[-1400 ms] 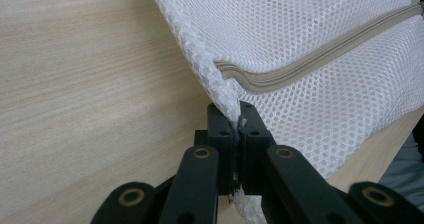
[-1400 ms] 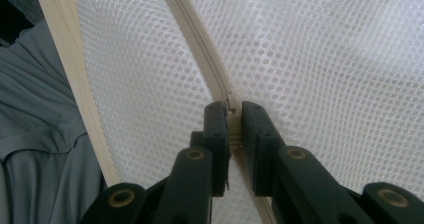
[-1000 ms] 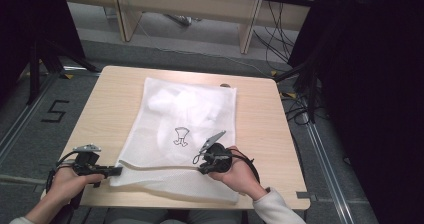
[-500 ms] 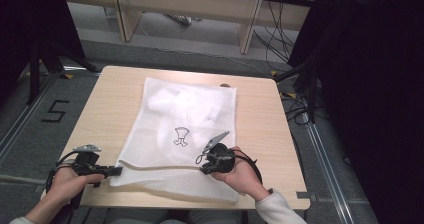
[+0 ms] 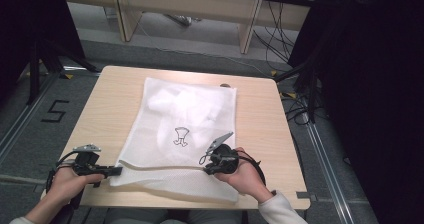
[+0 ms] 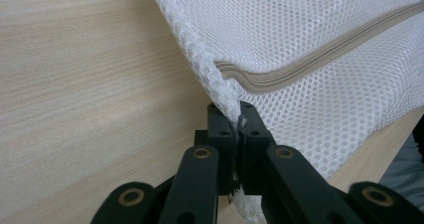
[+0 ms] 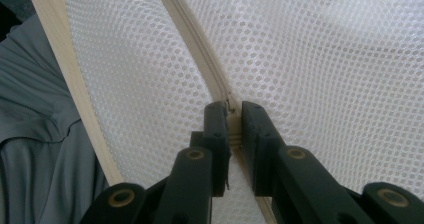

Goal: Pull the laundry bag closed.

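A white mesh laundry bag [image 5: 185, 119] lies flat on the wooden table [image 5: 260, 119], with a small black drawing printed on it. A beige zipper [image 5: 165, 167] runs along its near edge. My left gripper [image 5: 118, 170] is shut on the bag's near left corner; in the left gripper view the pinched mesh [image 6: 300, 39] rises from between the jaws of that gripper [image 6: 237, 110], and the zipper [image 6: 320, 64] runs off to the right. My right gripper [image 5: 206, 168] is shut on the zipper; in the right gripper view the beige zipper [image 7: 195, 39] passes between the jaws of that gripper [image 7: 232, 106].
The table's near edge [image 7: 65, 69] lies close behind the bag, with the person's grey clothing [image 7: 40, 149] beyond it. Desks and cables [image 5: 210, 19] stand on the floor past the far side. Dark stands [image 5: 310, 74] flank the table's right.
My right gripper has crept slightly to the right along the bag's near edge, still shut on the zipper. The left gripper has kept still.
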Tool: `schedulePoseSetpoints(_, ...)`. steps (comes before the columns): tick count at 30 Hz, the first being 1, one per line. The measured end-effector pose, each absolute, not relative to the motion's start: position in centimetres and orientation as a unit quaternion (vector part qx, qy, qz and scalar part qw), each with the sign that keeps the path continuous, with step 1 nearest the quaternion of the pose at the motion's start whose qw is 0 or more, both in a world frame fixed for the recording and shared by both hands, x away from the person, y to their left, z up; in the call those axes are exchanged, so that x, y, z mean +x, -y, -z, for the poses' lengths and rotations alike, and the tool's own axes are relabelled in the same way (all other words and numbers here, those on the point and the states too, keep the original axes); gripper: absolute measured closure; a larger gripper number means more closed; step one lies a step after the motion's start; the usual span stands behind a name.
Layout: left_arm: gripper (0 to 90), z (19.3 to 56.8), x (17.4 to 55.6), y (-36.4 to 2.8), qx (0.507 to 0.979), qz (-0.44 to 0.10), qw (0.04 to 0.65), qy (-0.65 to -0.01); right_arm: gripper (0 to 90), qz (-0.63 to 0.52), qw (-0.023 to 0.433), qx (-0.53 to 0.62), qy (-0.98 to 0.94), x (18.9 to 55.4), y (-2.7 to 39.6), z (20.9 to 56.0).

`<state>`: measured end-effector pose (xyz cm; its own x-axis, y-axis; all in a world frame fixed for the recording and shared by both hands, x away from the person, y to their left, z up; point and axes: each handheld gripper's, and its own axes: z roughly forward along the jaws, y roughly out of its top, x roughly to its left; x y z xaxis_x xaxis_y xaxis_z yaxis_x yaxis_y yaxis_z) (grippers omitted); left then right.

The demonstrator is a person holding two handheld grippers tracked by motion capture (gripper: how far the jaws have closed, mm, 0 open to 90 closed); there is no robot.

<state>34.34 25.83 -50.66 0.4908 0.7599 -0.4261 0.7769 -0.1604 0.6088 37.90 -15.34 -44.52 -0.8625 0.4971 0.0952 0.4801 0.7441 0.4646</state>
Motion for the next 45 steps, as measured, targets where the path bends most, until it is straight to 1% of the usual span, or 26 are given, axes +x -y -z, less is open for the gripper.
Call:
schedulePoseSetpoints(21,86.3,50.7,34.3,-25.8,0.761,0.011,0.406,-0.505,82.3,-0.244,0.026,0.270,-0.931,37.7,16.5,44.4)
schedulePoseSetpoints(24,86.3,50.8,34.3,-25.7,0.756,0.003,0.411,-0.508,82.3,-0.245,0.026,0.272,-0.930,37.7,16.6,44.3)
schedulePoseSetpoints(26,86.3,50.7,34.4,-25.8,0.761,0.012,0.406,-0.505,82.3,-0.247,0.025,0.270,-0.930,37.7,16.7,44.4)
schedulePoseSetpoints(27,86.3,50.7,34.3,-25.8,0.762,0.011,0.406,-0.505,82.3,-0.247,0.020,0.275,-0.929,37.7,16.7,44.3)
schedulePoseSetpoints(29,86.3,50.8,34.3,-25.7,0.757,0.004,0.412,-0.508,82.3,-0.245,0.024,0.278,-0.928,37.7,16.8,44.3)
schedulePoseSetpoints(30,86.3,50.7,34.4,-25.8,0.761,0.012,0.406,-0.505,82.3,-0.244,0.024,0.280,-0.928,37.6,16.9,44.3)
schedulePoseSetpoints(32,86.3,50.7,34.3,-25.7,0.758,0.004,0.410,-0.508,82.3,-0.246,0.025,0.278,-0.928,37.7,17.0,44.3)
schedulePoseSetpoints(45,86.3,50.7,34.3,-25.8,0.761,0.012,0.408,-0.505,82.3,-0.244,0.026,0.285,-0.927,37.5,17.5,44.2)
